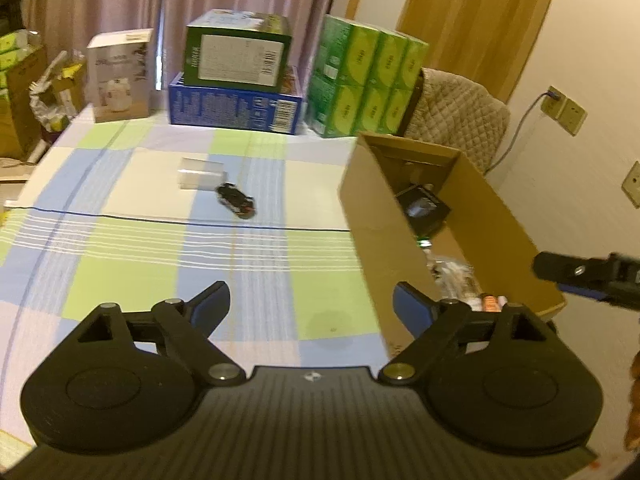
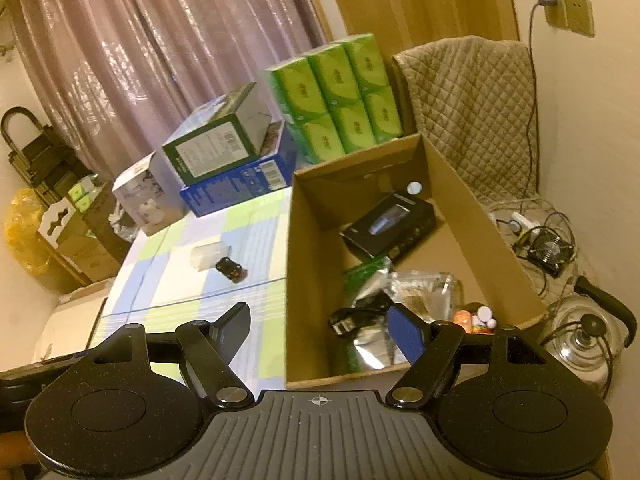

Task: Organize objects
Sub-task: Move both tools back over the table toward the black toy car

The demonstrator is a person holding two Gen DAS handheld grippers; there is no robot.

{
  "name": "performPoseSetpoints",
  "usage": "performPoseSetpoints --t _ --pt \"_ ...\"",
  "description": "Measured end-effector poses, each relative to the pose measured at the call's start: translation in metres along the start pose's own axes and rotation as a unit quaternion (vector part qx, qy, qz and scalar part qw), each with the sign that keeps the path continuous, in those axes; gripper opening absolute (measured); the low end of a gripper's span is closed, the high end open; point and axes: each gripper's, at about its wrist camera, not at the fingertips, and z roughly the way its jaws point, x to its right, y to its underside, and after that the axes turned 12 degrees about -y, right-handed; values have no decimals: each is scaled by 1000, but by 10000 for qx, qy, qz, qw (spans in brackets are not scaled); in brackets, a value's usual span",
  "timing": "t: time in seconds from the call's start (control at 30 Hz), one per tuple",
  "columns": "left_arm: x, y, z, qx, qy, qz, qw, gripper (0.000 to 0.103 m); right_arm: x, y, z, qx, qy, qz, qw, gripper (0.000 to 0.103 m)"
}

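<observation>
A small black toy car (image 1: 236, 201) (image 2: 231, 269) lies on the checked tablecloth (image 1: 140, 248) beside a clear plastic case (image 1: 199, 175) (image 2: 209, 255). An open cardboard box (image 1: 372, 216) (image 2: 308, 280) stands at the table's right edge and holds a black packet (image 2: 390, 226), foil bags (image 2: 420, 286) and small bottles (image 2: 478, 318). My left gripper (image 1: 312, 304) hovers open over the cloth, well short of the car. My right gripper (image 2: 320, 322) is open above the box's near left corner, nothing between its fingers. The right gripper's tip (image 1: 592, 278) shows at the right in the left wrist view.
Stacked green and blue cartons (image 1: 236, 76) (image 2: 236, 148), a white carton (image 1: 120, 76) and green tissue packs (image 1: 368, 80) (image 2: 340, 96) line the table's far edge. A quilted chair back (image 2: 476, 120) stands behind the box. A glass kettle (image 2: 584, 336) and cables lie on the floor at right.
</observation>
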Motion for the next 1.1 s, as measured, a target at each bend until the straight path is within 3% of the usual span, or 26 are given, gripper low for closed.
performPoseSetpoints --t 0.2,0.37,0.77,1.1 --pt "-36 0 3 34 -370 -153 9992 92 -25 -3 15 -67 -152 -269 9995 73" --pt "-68 -4 6 166 -815 -187 9964 102 -46 -3 37 -94 -319 -505 9982 73" --pt "-128 -24 40 298 -1567 -185 9870 102 -81 -10 128 -309 -595 -1087 9918 73" --pt "-147 -38 115 218 -1648 -370 9854 102 -68 0 224 -551 -598 -984 9918 73"
